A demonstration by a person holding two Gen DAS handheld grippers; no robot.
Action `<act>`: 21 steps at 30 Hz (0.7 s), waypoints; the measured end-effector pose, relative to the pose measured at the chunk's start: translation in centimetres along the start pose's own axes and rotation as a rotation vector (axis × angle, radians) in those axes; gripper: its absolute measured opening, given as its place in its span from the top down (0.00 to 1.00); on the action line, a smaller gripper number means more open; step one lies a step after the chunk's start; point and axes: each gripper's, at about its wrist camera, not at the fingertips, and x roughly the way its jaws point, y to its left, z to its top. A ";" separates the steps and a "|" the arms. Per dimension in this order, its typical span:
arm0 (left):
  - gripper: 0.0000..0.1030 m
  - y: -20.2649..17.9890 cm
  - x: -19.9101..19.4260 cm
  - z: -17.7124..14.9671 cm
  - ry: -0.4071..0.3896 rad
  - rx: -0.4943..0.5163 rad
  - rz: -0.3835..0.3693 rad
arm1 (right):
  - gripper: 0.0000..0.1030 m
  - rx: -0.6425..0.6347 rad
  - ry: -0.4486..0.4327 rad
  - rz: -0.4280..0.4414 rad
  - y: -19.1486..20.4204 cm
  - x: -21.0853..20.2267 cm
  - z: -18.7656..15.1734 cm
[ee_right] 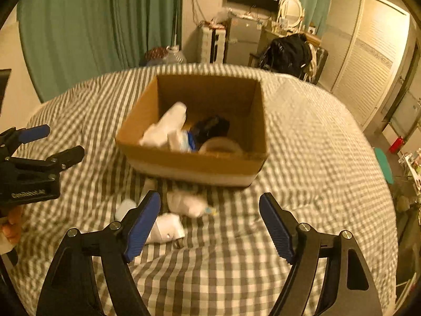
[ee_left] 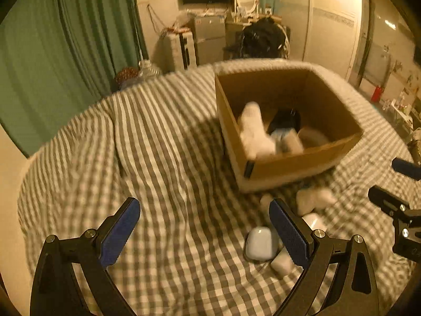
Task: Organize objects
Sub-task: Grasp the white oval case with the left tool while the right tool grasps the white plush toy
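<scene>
Left gripper (ee_left: 205, 226) spread wide, empty, above grey-white checked bedspread (ee_left: 163, 158); right gripper (ee_right: 210, 223) likewise spread, empty. Loose white items (ee_right: 184, 204) lie just before open brown cardboard box (ee_right: 194, 163), which holds white bottle (ee_right: 168, 126) and dark object (ee_right: 210, 129)

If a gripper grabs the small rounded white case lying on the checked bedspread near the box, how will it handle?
The white case looks smooth and rounded, so it may slip between flat jaws. It seems small and probably light. The soft, wrinkled bedspread should keep it from rolling, though it may sink when pressed.
</scene>
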 end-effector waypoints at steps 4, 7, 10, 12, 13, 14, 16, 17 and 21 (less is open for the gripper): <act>0.02 -1.1 3.3 -2.7 0.042 0.033 0.015 | 0.25 -0.012 0.027 -0.069 0.0 3.0 -1.6; 0.02 -1.7 5.2 -4.2 0.071 0.070 0.011 | 0.25 0.057 0.056 -0.048 -0.9 5.4 -2.6; 0.02 -2.6 6.7 -5.4 0.110 0.112 -0.014 | 0.25 0.080 0.075 -0.007 -0.9 6.8 -3.6; 0.02 -2.9 7.5 -5.6 0.143 0.122 -0.041 | 0.25 0.079 0.088 0.005 -0.6 7.3 -4.0; 0.02 -3.1 7.8 -5.8 0.153 0.129 -0.058 | 0.25 0.076 0.093 0.009 -0.5 7.5 -4.2; 0.02 -3.4 8.0 -5.8 0.160 0.141 -0.081 | 0.25 0.075 0.096 0.011 -0.5 7.5 -4.2; 0.02 -4.2 8.3 -5.9 0.167 0.171 -0.109 | 0.25 0.076 0.097 0.011 -0.5 7.6 -4.1; 0.02 -4.5 8.6 -6.0 0.172 0.181 -0.120 | 0.25 0.078 0.098 0.011 -0.5 7.7 -4.0; 0.02 -5.0 9.7 -5.8 0.190 0.168 -0.159 | 0.25 0.078 0.124 0.009 -0.4 8.7 -3.9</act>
